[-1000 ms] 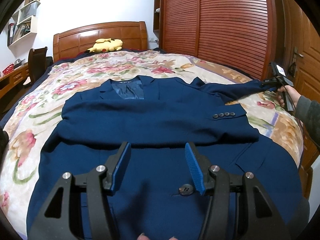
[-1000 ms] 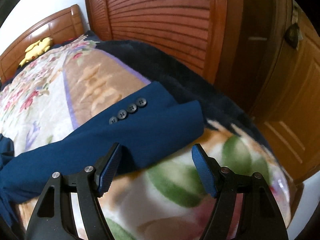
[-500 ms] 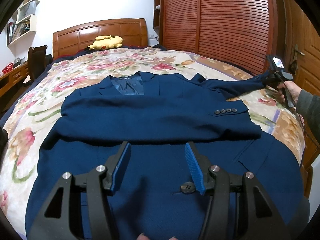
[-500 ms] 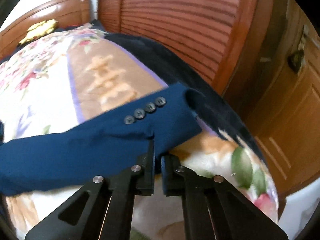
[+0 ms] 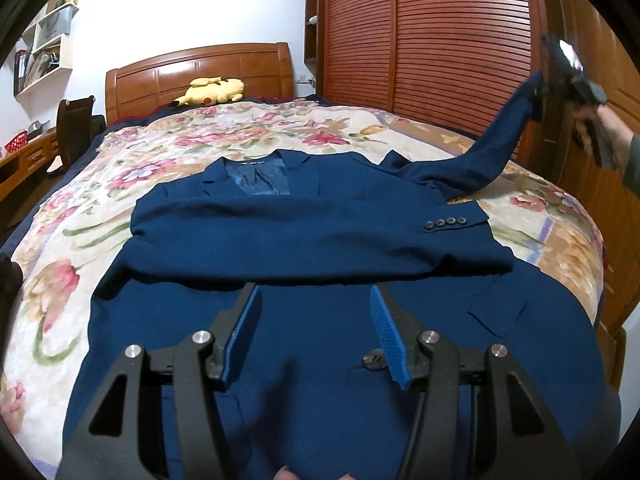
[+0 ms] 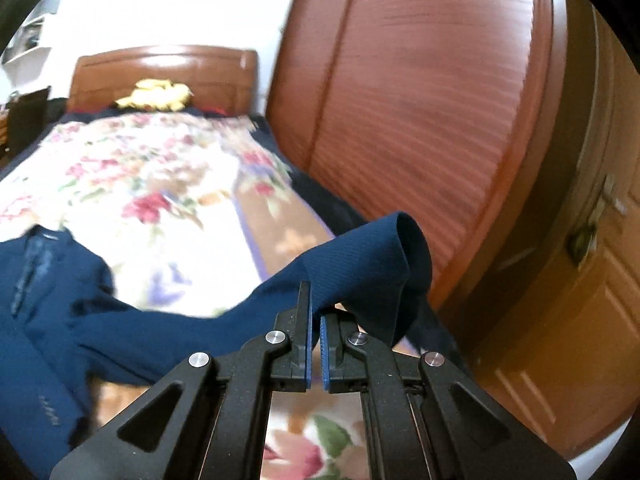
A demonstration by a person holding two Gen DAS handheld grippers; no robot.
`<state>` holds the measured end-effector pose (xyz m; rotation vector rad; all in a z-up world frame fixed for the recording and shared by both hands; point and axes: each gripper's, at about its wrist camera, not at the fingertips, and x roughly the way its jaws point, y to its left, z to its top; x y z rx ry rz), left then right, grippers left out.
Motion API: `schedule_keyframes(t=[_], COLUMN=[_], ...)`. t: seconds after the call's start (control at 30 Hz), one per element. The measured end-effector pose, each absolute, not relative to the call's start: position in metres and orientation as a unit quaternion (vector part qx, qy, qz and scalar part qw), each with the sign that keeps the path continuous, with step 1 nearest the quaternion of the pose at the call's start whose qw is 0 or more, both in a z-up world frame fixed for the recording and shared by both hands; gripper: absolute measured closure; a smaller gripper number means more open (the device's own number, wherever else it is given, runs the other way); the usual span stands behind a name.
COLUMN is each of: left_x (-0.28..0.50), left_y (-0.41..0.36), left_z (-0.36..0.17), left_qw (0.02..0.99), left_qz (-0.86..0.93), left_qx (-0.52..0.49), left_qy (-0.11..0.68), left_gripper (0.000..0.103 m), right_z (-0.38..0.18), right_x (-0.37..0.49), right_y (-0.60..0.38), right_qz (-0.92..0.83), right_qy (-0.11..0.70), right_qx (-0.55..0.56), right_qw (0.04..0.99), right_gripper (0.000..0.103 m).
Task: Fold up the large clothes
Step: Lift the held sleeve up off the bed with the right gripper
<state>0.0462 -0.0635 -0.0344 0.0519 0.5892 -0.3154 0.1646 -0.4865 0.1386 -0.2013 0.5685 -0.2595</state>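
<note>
one navy blue suit jacket [image 5: 320,320] lies front-up across the floral bedspread [image 5: 168,148] of the bed, collar toward the wooden headboard [image 5: 196,68]. one sleeve [image 5: 304,236] is folded flat across the chest, its cuff showing four dark buttons [image 5: 445,222]. the other sleeve [image 6: 352,268] is lifted off the bed, its cuff end drooping in a loose curl over the right gripper [image 6: 315,320], whose blue-padded jaws are pinched nearly together on the cloth. the left gripper [image 5: 316,320] hovers over the jacket's lower front with jaws spread wide and holding nothing, near a dark front button [image 5: 372,360]. a yellow plush toy [image 5: 210,90] rests by the headboard.
</note>
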Motion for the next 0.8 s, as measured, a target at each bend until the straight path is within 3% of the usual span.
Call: schedule_keyframes(t=[0.47,0.8], left_x=[0.023,0.011], left_y=[-0.023,0.0], left_z=[-0.019,-0.017], left_qw=[0.95,0.952], left_qz=[-0.147,-0.132], left_qx=[0.007,0.004], left_qy=[0.277,0.277], left_gripper=[0.048,0.048], right_z=[0.236,0.234], right_x=[0.117,0.109], right_y=[-0.375,-0.296], right_qz=[-0.087,-0.031], right_qy=[0.187,0.186], right_qx=[-0.16,-0.197], right_qw=[0.965,0.962], right_gripper=[0.103,0.103])
